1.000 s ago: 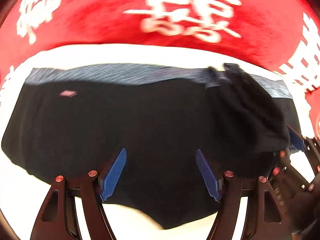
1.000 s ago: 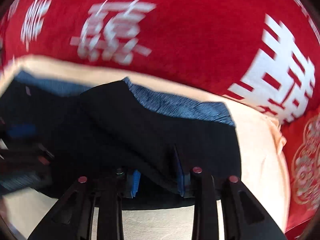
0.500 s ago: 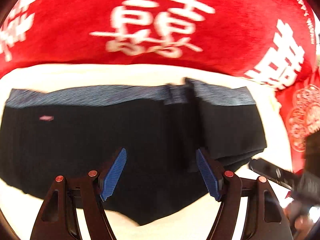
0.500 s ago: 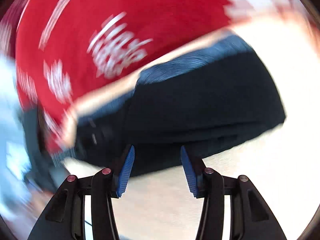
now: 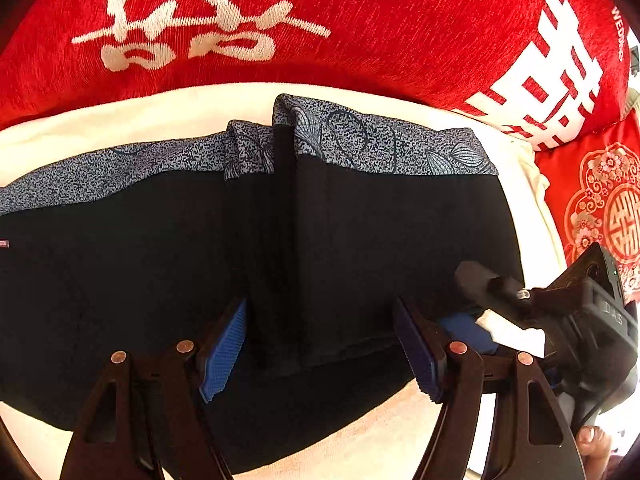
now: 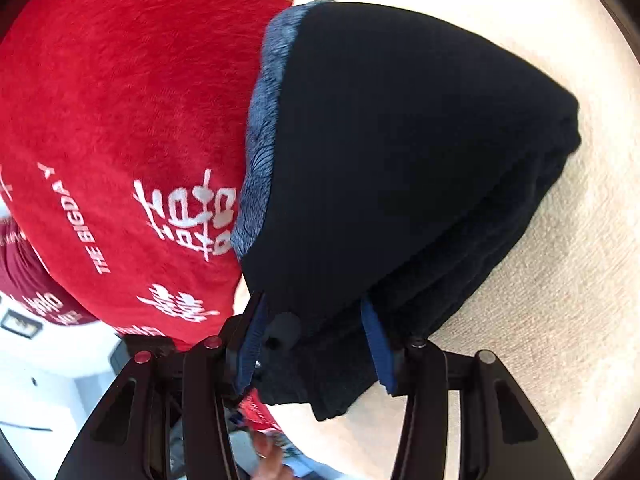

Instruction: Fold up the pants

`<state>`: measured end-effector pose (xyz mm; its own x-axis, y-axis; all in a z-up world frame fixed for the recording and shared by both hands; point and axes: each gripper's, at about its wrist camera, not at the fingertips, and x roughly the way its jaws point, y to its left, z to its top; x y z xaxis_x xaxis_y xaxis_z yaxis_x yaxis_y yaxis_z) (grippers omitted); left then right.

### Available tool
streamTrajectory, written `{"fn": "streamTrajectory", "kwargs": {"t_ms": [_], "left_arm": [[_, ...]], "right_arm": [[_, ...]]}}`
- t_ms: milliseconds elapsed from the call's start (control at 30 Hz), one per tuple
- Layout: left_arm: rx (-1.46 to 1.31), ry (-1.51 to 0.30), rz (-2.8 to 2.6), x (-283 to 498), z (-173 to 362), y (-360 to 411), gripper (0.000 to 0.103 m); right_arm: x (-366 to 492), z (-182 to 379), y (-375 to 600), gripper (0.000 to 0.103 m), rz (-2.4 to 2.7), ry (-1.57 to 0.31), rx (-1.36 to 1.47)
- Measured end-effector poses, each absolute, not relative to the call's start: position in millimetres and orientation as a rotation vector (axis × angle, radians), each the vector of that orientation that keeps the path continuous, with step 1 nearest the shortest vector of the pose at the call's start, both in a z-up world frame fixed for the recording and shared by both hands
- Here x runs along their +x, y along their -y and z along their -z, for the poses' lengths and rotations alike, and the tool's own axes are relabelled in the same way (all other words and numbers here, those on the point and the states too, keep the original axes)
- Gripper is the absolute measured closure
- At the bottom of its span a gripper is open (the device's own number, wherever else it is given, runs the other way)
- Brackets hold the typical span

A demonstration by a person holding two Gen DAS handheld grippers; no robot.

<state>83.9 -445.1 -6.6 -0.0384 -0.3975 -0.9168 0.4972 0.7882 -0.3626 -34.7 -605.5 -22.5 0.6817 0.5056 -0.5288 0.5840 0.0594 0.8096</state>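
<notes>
While the black pants lie partly folded on a cream cloth, the left hand-held gripper hangs above them with its blue pads spread wide and nothing between them. Under it, one side of the pants is doubled over the rest, so the speckled grey-blue waistband steps up at a vertical crease near the middle. Behind the cream cloth lies a red blanket with white characters, and a red cushion with a floral medallion sits at the right edge of the left wrist view.

From the lower right of that view the right hand-held gripper reaches to the near corner of the folded side. In its own camera, which is rolled sideways, the right hand-held gripper has the stacked layers of the pants' corner between its blue pads, and its jaws are closing on that fabric. The pads lie against the cloth on both sides. A fingertip of the person shows beneath that gripper's body
</notes>
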Motion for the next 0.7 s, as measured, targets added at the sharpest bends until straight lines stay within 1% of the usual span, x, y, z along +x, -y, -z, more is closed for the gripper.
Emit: {"fn": "streamTrajectory", "kwargs": {"t_ms": [33,100,300,400,467,533,567,633,700], "left_arm": [[0.082,-1.430,0.729,82.5,5.0,444.9,0.030],[0.055,-1.409,0.734,80.3,1.2,444.7,0.030],[0.032,-1.355,0.745,65.2,-22.1,432.3,0.030],[0.089,-1.380,0.662,64.1,-8.3,423.9,0.030],[0.065,-1.419,0.612,69.3,1.3,413.4,0.030],[0.048,-1.402,0.587,72.9,0.1,401.9,0.030],[0.043,-1.390,0.590,73.8,-1.3,397.4,0.030],[0.054,-1.378,0.572,76.2,-2.3,390.0,0.029],[0.060,-1.393,0.570,78.5,0.8,388.1,0.029]], "right_arm": [[-31.3,23.5,605.5,0.098,0.068,-0.931,1.569],[-25.3,20.2,606.3,0.098,0.046,-0.934,1.530],[-23.0,-14.1,601.9,0.099,-0.041,-0.983,1.385],[-20.1,-5.2,592.8,0.099,-0.008,-1.075,1.321],[-15.2,11.2,588.9,0.097,-0.004,-1.130,1.306],[-16.9,17.0,589.8,0.095,-0.021,-1.091,1.390],[-20.7,17.6,588.1,0.083,-0.055,-1.066,1.434],[-30.9,16.6,578.7,0.064,-0.094,-1.041,1.460],[-33.0,16.5,568.4,0.063,-0.101,-1.049,1.454]]}}
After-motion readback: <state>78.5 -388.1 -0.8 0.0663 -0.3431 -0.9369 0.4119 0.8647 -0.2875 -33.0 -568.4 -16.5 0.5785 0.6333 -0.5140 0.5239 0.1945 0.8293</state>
